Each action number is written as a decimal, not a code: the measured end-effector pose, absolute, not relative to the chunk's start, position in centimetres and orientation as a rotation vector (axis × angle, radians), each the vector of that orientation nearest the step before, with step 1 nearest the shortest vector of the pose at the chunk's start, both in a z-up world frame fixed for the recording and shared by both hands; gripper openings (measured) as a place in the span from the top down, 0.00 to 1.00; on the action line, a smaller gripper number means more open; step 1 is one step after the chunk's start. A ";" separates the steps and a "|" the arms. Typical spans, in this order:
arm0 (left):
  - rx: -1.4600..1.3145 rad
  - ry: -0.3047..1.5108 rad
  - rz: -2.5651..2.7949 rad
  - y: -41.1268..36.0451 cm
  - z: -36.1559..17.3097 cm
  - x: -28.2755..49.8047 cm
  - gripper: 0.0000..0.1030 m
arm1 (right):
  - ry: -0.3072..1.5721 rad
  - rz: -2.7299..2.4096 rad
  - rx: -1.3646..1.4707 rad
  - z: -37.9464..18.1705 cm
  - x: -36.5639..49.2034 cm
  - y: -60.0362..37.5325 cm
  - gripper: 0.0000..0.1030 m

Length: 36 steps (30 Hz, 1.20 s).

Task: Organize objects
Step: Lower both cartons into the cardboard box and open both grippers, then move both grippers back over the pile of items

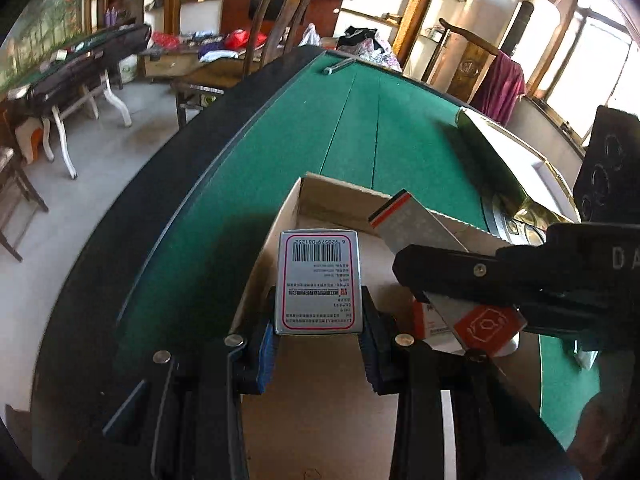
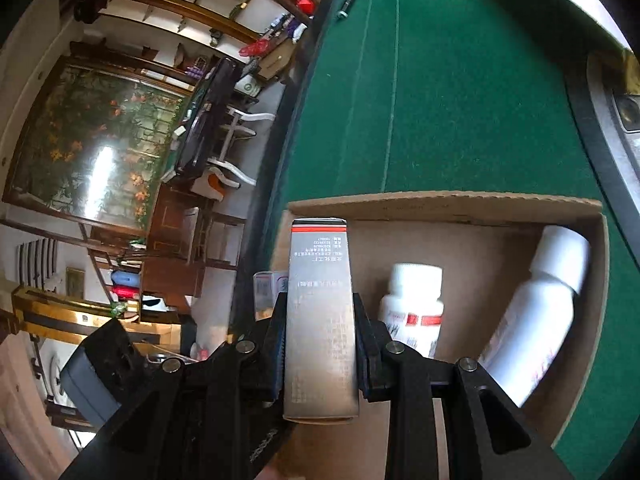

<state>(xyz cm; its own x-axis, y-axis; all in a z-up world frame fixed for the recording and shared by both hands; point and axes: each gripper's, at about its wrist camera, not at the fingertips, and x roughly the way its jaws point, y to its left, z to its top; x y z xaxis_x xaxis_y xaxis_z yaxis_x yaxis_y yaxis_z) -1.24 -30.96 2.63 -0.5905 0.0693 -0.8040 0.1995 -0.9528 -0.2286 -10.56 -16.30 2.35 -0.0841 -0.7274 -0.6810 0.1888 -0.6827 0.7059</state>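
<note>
while two white bottles (image 2: 412,304) already lie inside the cardboard box (image 2: 440,204), your left claw (image 1: 319,334) grips a barcoded carton (image 1: 318,280) and your right claw (image 2: 320,344) a grey carton (image 2: 320,312) above it, both unplaced.

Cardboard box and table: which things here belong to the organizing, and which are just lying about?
In the job:
- cardboard box
- barcode carton in the left tongs
- grey carton in the right tongs
- two white bottles in the box

Lying about:
- metal bolt on the green table
- wooden chair
</note>
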 end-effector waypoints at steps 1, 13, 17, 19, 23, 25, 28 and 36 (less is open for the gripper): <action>1.385 0.464 -2.700 -31.0 2.6 -1.2 0.67 | -0.594 -1.830 1.548 2.1 -10.8 -16.3 0.71; 1.219 0.369 -2.757 -29.9 5.7 1.4 0.26 | -0.425 -1.994 1.517 3.1 -10.9 -16.4 0.66; 1.199 0.409 -2.755 -30.1 6.6 2.5 0.24 | -0.405 -2.024 1.461 4.3 -10.5 -15.7 0.54; 1.193 0.413 -2.746 -29.9 6.9 3.1 0.23 | -0.392 -2.047 1.421 5.4 -10.0 -15.1 0.44; 1.154 0.333 -2.712 -29.0 8.0 5.0 0.23 | -0.292 -2.169 1.309 8.5 -7.6 -12.9 0.27; 1.110 0.269 -2.694 -28.2 8.9 6.1 0.22 | -0.194 -2.259 1.237 10.2 -5.8 -12.0 0.23; 0.984 0.216 -2.696 -26.9 11.0 8.2 0.18 | -0.024 -2.420 1.079 13.2 -2.6 -10.0 0.14; 0.711 0.249 -2.772 -23.0 16.3 14.2 0.13 | 0.035 -2.735 0.912 13.4 1.9 -1.1 0.00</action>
<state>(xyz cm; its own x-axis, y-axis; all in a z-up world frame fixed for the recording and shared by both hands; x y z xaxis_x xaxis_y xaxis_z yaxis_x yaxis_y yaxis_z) 14.19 -23.01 16.32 -0.8437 -0.2139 -0.4923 0.2982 -0.9494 -0.0985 1.92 -1.13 13.38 -0.7702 -0.2345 -0.5931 0.2497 -0.9666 0.0579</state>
